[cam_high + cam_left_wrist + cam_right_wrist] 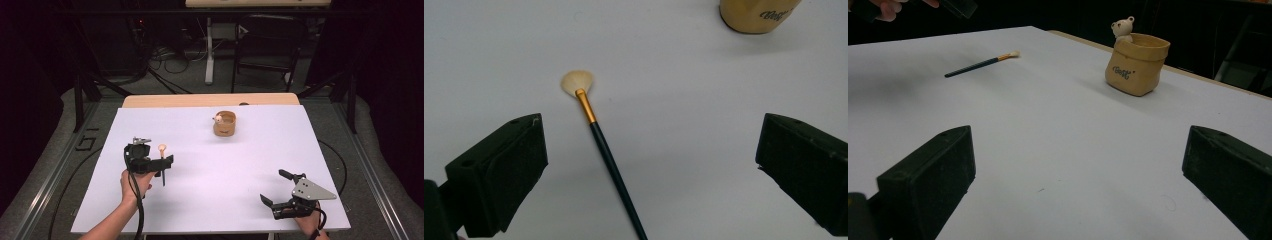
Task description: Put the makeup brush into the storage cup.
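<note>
I hold two grippers, one in each hand, over a table (210, 200) covered with one white sheet.

Nearest to me, my right gripper (276, 189) sits at the near right corner of the table, with its grey three-cornered plate on top. It is released: its two black jaws stand wide apart with nothing between them, and in the right gripper view only bare white sheet lies between them.

A little farther in, on the left side, my left gripper (165, 161) hovers above the one thin paintbrush (605, 151) with a dark handle, a gold ferrule and a pale fan-shaped tip. This gripper is also released, its two jaws spread wide and touching nothing. In the left gripper view the paintbrush lies flat on the sheet between the two jaws, nearer the left-hand one, with its handle running toward the bottom edge and its fan tip pointing away. In the high view the fan tip shows just beside the gripper, and part of the handle is hidden under it. I cannot tell how high the jaws are above the brush.

Farthest away, toward the back of the table and well apart from the paintbrush, stands one tan sack-shaped ceramic pot (1136, 63) with dark lettering on its side. One small white bear figure (1122, 28) peeks over its rim. The pot stands upright.
</note>
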`<state>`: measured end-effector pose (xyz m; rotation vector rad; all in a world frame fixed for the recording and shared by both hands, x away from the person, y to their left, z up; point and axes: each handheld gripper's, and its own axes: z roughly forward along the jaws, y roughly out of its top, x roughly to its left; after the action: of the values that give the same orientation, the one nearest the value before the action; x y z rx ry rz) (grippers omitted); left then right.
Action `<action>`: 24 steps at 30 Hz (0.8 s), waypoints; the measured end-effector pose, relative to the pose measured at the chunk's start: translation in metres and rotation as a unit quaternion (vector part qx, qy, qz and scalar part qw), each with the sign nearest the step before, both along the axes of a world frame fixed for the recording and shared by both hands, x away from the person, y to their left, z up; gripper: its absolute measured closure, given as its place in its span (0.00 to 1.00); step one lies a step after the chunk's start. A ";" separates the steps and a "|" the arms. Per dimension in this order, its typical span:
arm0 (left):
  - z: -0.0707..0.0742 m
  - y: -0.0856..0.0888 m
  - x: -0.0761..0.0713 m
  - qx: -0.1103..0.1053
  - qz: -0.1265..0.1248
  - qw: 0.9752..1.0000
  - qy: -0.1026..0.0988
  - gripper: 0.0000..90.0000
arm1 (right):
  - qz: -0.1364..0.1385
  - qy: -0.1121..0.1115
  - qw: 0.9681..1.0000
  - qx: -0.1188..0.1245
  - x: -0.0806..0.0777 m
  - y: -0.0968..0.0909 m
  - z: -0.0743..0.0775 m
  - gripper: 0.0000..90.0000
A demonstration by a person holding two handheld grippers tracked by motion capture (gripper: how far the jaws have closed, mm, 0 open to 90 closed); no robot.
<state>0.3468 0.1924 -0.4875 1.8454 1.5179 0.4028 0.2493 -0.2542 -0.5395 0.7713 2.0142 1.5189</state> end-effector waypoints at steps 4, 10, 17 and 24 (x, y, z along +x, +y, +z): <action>0.005 -0.002 0.005 -0.011 0.004 1.000 0.021 0.00 | 0.001 0.002 1.000 -0.003 -0.001 -0.001 0.001 0.00; 0.012 -0.003 0.013 -0.013 0.017 0.998 0.056 0.02 | 0.002 0.001 1.000 -0.004 -0.001 -0.001 0.001 0.00; 0.019 -0.002 0.026 -0.013 0.042 0.994 0.103 0.05 | 0.005 -0.004 1.000 0.000 -0.001 0.000 0.002 0.00; 0.013 -0.009 0.037 0.003 0.053 0.984 0.171 0.10 | 0.003 -0.004 1.000 0.003 -0.002 0.000 0.002 0.00</action>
<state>0.3836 0.1838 -0.4748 1.9149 1.8499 0.1412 0.2472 -0.2542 -0.5375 0.7604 2.0097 1.5294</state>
